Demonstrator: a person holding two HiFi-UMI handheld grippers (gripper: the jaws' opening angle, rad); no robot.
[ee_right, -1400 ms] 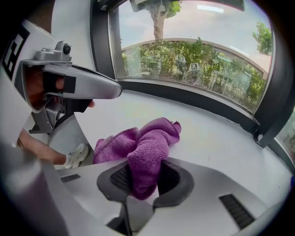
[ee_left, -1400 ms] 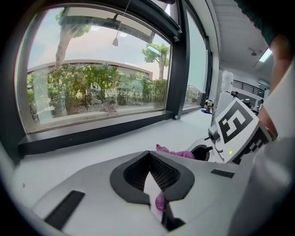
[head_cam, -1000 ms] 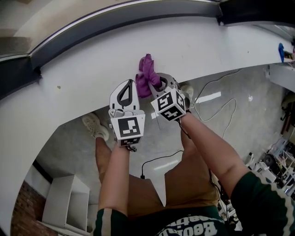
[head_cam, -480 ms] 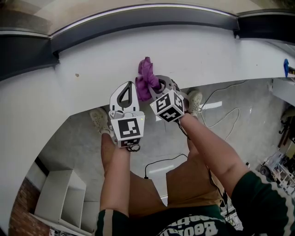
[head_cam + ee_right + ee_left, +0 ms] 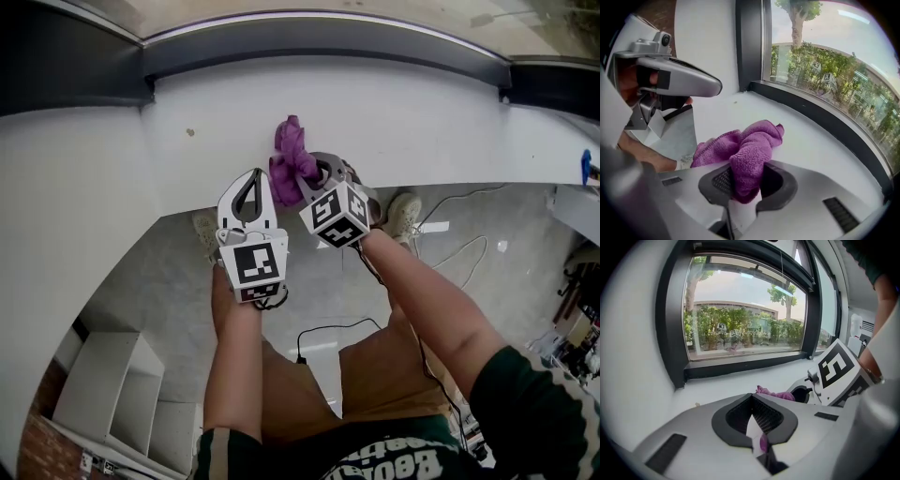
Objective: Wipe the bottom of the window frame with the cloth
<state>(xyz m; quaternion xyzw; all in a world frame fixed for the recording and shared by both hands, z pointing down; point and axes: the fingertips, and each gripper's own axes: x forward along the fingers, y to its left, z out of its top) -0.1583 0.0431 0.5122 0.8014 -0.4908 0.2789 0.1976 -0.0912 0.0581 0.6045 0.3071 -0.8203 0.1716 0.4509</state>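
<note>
upper middle of the head view: a purple cloth (image 5: 292, 155), bunched into a lump on the white window sill (image 5: 441, 122). resting on the sill's flat top, short of the dark bottom rail of the window frame (image 5: 328, 42) along the upper edge, with bare white between the two.

right gripper (image 5: 305, 183) just below the cloth at frame centre, fingers closed on its near end. in the right gripper view, low centre, a fold of the cloth (image 5: 740, 150) pinched between the dark pads of the right gripper (image 5: 743, 187), the rest spilling forward and to the left over the sill (image 5: 806, 140). bottom rail (image 5: 825, 123) slanting across the right half, glass and trees beyond.

left gripper (image 5: 253, 178) just to the left of the right one, side by side, near but apart from the cloth. in the left gripper view, fingers of the left gripper (image 5: 754, 420) drawn together at the tips, nothing gripped; only a sliver of purple showing through the gap behind them. cloth (image 5: 776, 393) just beyond, right of centre, beside the right gripper's marker cube (image 5: 836, 373). dark frame (image 5: 740, 366) across the middle of that view.

lower half of the head view: grey floor (image 5: 159, 300), a black cable (image 5: 328, 328) across it, a white shelf unit (image 5: 112, 394) at lower left.
</note>
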